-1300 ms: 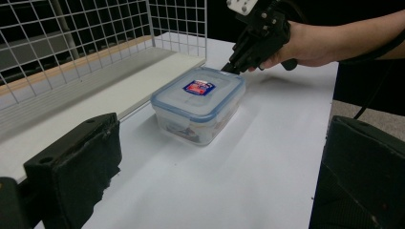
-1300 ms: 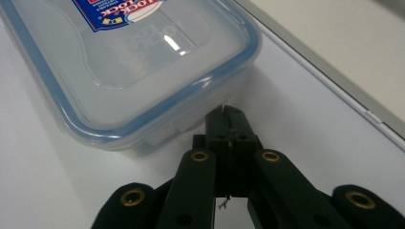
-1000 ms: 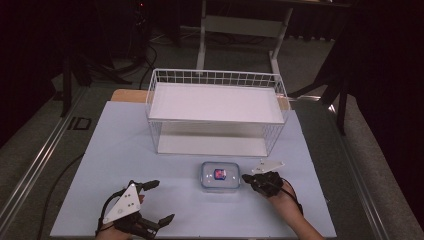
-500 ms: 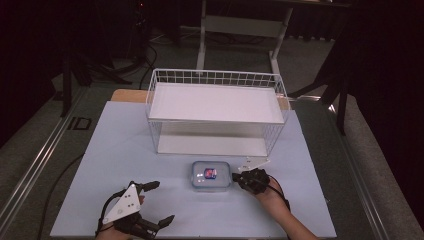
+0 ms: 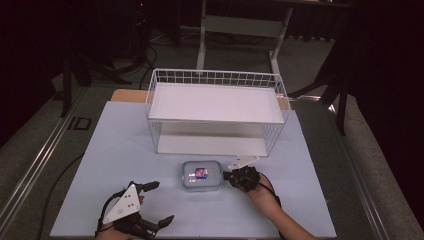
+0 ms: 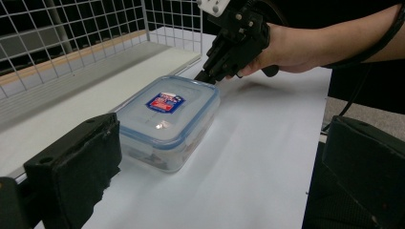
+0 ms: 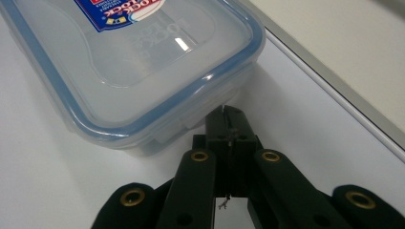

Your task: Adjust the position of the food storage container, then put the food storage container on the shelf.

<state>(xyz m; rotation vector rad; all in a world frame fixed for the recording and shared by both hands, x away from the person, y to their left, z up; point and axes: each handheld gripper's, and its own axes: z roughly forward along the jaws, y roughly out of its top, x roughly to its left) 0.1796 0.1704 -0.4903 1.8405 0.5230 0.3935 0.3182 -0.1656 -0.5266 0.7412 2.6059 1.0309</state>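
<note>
Two hand-held grippers are at work, and yours on the right [image 5: 229, 175] has its jaws pressed fully together with nothing between them. Its closed tip sits right at the box [image 5: 201, 175], against the rim of the short side that faces your right hand; in the right gripper view the tip [image 7: 228, 118] meets the box [image 7: 129, 71] just below the blue-edged lid, by a side flap. Whether it actually presses there, you cannot tell.

Your left hand-held gripper [image 5: 159, 201] stands wide open and holds nothing, near the front edge of the tabletop [image 5: 120, 145], well apart from the box. In the left gripper view its two black jaws frame the box [image 6: 165, 121] from a distance, with your right hand [image 6: 286, 45] behind it.

You find the box flat on the tabletop, lid on, a red-and-blue label on top, just in front of the wire rack [image 5: 215, 80].
</note>
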